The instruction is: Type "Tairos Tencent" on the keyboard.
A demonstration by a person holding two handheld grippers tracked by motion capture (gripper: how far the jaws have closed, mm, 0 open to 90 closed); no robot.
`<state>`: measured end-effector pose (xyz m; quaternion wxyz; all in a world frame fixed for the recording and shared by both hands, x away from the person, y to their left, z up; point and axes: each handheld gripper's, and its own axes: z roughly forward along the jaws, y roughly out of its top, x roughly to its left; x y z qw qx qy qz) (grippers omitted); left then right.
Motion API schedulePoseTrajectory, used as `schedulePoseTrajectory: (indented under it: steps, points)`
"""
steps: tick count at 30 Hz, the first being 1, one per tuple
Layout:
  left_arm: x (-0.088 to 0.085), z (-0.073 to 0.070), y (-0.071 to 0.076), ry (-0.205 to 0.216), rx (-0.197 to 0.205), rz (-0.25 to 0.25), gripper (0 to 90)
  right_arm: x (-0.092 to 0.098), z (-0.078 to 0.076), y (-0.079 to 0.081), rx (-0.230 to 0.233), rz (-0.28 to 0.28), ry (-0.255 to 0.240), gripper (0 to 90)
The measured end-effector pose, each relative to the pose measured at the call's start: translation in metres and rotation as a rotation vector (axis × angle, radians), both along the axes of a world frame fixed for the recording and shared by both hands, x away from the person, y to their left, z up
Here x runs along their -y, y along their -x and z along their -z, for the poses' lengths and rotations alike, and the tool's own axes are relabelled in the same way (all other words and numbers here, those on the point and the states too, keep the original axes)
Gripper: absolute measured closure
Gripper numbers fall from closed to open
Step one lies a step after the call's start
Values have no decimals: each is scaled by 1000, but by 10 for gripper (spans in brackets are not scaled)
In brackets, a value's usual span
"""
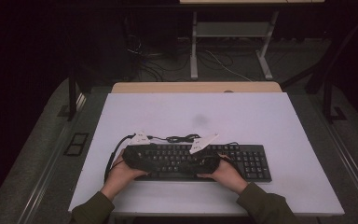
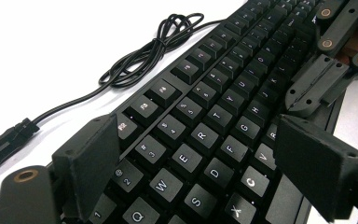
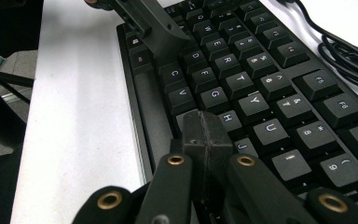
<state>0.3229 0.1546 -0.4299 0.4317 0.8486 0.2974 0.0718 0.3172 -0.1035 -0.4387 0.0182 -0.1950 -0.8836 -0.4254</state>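
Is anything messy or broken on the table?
Nothing looks broken. The black keyboard lies flat and straight on the white table, all its visible keys in place. Only its cable sits in a loose tangle behind it.

You're in a dim lab or office. Beyond your fingers (image 1: 135, 163) on the keyboard (image 1: 251, 158) stand a white table (image 1: 242, 116), a bare desk frame (image 1: 233, 32), and loose floor cables (image 1: 168, 65).

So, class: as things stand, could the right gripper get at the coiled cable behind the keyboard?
Probably yes. The right gripper, jaws shut, hovers over the keyboard, and the coiled cable lies just beyond on the bare table. Nothing stands between them, though the jaws must open first.
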Motion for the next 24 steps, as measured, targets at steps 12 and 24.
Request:
schedulePoseTrajectory:
  steps: [12, 24]
  points:
    - [0, 0, 0, 3, 2, -1, 143, 0, 1, -1, 11, 2, 13, 892]
    - [0, 0, 0, 5, 5, -2, 144, 8, -8, -3, 11, 24, -37, 865]
